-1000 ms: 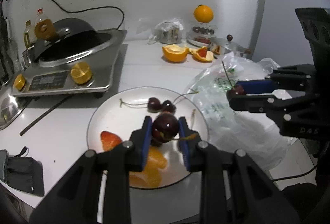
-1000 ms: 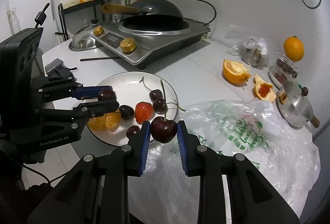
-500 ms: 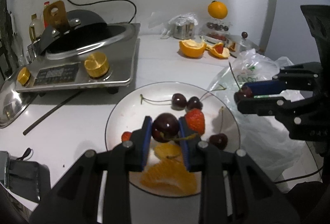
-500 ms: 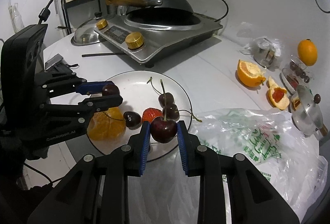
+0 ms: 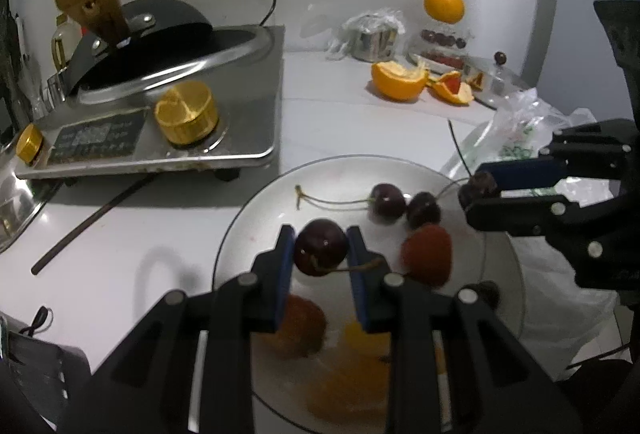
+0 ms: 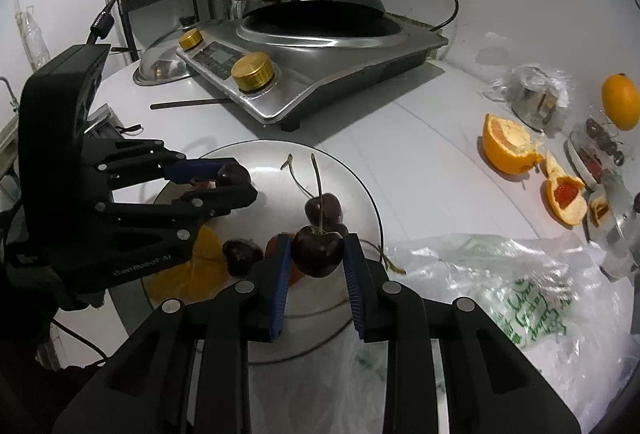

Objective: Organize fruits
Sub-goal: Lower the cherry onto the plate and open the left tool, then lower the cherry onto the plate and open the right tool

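at the left of the right wrist view the left tool (image 6: pixel 232 180) is seen pinching a dark cherry (image 6: pixel 232 173) between its blue pads, held over the left part of the white plate (image 6: pixel 360 190). the pinch looks deliberate, so the fruit can be lowered among the pieces already gathered there. at lower centre the right tool (image 6: pixel 318 254) is clamped on a second cherry (image 6: pixel 318 250), stem upright, over the plate's near edge. loose cherries (image 5: pixel 404 200), a strawberry (image 5: pixel 427 254) and orange segments (image 5: pixel 352 382) are grouped on the plate. to the right, a plastic bag (image 6: pixel 500 298) lies on the table (image 6: pixel 420 154), likely the fruit's source.
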Available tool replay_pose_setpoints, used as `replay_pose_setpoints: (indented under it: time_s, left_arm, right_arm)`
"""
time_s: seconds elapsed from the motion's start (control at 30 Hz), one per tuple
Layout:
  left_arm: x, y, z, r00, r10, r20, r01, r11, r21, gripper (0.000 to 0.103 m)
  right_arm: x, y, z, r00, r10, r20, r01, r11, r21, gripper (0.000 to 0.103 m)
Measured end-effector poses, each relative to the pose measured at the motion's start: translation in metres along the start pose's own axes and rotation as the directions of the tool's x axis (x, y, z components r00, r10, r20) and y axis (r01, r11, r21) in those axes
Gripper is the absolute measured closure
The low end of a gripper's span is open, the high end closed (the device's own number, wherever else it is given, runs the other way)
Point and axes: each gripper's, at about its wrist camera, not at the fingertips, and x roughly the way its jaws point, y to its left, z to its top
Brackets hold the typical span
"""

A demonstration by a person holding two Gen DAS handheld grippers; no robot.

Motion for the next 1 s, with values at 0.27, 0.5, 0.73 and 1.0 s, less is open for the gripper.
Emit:
replay_pose_setpoints:
  time_s: [0.27, 0.5, 0.73, 1.0]
  left_arm:
    - [0.01, 0.006, 0.002, 1.0, 0.022, -0.006, -0.022, 1.0, -0.008, 0.075]
    - [0.001, 0.013, 0.003, 1.0, 0.013, 0.028, -0.012, 1.0, -0.022, 0.061]
    - [-0.019, 0.023, 0.0, 0.998, 0.006, 0.069, -0.004, 0.999, -0.038, 0.051]
    - [-0.027, 0.031, -0.009, 0.997, 0.017, 0.071, -0.013, 0.998, -0.06, 0.05]
  right_arm:
    - [0.021, 0.002, 0.011, 1.0, 0.025, -0.005, -0.025, 1.0, -0.009, 0.075]
    - [0.032, 0.01, 0.016, 0.999, 0.031, -0.021, -0.031, 0.999, -0.019, 0.075]
    - [0.045, 0.021, 0.023, 0.999, 0.045, -0.03, -0.045, 0.999, -0.01, 0.075]
    - [0.058, 0.026, 0.026, 0.998, 0.045, -0.054, -0.045, 0.999, -0.007, 0.075]
